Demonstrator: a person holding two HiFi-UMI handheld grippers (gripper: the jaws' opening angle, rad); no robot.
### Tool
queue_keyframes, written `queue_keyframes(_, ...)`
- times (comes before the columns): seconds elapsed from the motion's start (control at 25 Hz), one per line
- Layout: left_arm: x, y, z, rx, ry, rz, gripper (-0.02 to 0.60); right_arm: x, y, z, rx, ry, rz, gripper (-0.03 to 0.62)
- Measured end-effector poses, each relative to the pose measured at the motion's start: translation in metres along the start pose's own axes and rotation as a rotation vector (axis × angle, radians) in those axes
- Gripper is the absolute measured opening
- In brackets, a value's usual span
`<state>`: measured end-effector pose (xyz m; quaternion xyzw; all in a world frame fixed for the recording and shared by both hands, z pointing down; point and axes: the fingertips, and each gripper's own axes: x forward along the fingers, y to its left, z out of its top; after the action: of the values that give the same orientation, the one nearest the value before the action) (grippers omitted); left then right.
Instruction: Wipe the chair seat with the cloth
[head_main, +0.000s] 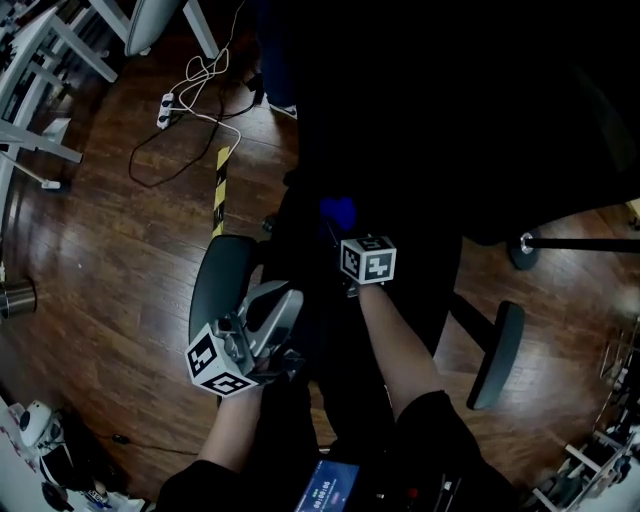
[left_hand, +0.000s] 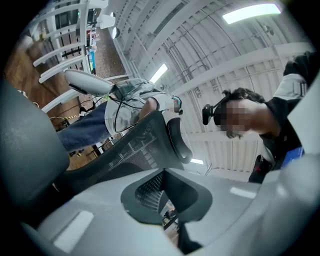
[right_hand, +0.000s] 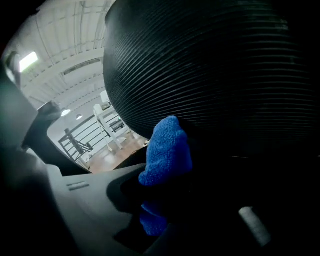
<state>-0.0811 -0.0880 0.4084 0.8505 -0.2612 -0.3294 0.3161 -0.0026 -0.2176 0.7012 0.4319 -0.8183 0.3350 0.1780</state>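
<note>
The blue cloth (right_hand: 167, 150) is sitting between the jaws of your right gripper (right_hand: 160, 200), which are closing on its lower part while its upper end is sticking out past the tips. That free end is pressing against the chair's black ribbed mesh (right_hand: 210, 65). From your right gripper view you cannot tell whether that mesh is the seat or the back. In the head view the cloth (head_main: 338, 212) is showing as a small blue patch in the middle of the dark chair (head_main: 400, 150), just ahead of the right gripper (head_main: 345, 232) and its marker cube (head_main: 368, 259). The chair surface there is too dark to separate into parts.

Your left gripper (head_main: 283, 308) is hovering just beside the chair's left armrest (head_main: 212, 280), nearer to you than the cloth. Its jaws are drawn together with nothing between them. In its own view the left gripper (left_hand: 167, 200) is pointing upward past the mesh chair back (left_hand: 130, 150) and its curved headrest (left_hand: 177, 140) toward the ceiling lights (left_hand: 250, 12). A person in a light shirt and jeans (left_hand: 130, 97) is bending behind that back, and a person in a dark top (left_hand: 295, 85) is wearing a head-mounted device at the right.

The right armrest (head_main: 497, 355) is lying well apart from both grippers. On the wooden floor (head_main: 110, 240) a power strip (head_main: 164, 110) with a white cable and a strip of yellow-and-black tape (head_main: 220, 188) are lying beyond the chair.
</note>
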Motion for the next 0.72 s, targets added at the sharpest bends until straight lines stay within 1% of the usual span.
queue_keyframes(0.12, 0.003, -0.001, -0.004, 0.002, 0.010, -0.001, -0.008, -0.028, -0.036, -0.018, 0.049, 0.008, -0.073, 0.089)
queue_keyframes(0.28, 0.010, -0.007, -0.005, -0.009, 0.008, -0.012, -0.008, -0.089, -0.105, -0.039, 0.099, 0.018, -0.219, 0.089)
queue_keyframes(0.44, 0.013, -0.013, -0.009, -0.016, 0.011, -0.015, -0.008, -0.163, -0.178, -0.041, 0.142, -0.016, -0.377, 0.087)
queue_keyframes(0.52, 0.012, -0.016, -0.009, -0.017, 0.009, -0.014, -0.008, -0.192, -0.206, -0.041, 0.159, -0.024, -0.449, 0.087)
queue_keyframes(0.6, 0.009, -0.016, -0.007, -0.018, 0.000, -0.008, -0.008, -0.206, -0.219, -0.043, 0.167, -0.017, -0.481, 0.087)
queue_keyframes(0.72, 0.006, -0.014, -0.007, -0.020, -0.011, 0.006, -0.008, -0.205, -0.221, -0.044, 0.168, -0.014, -0.498, 0.087)
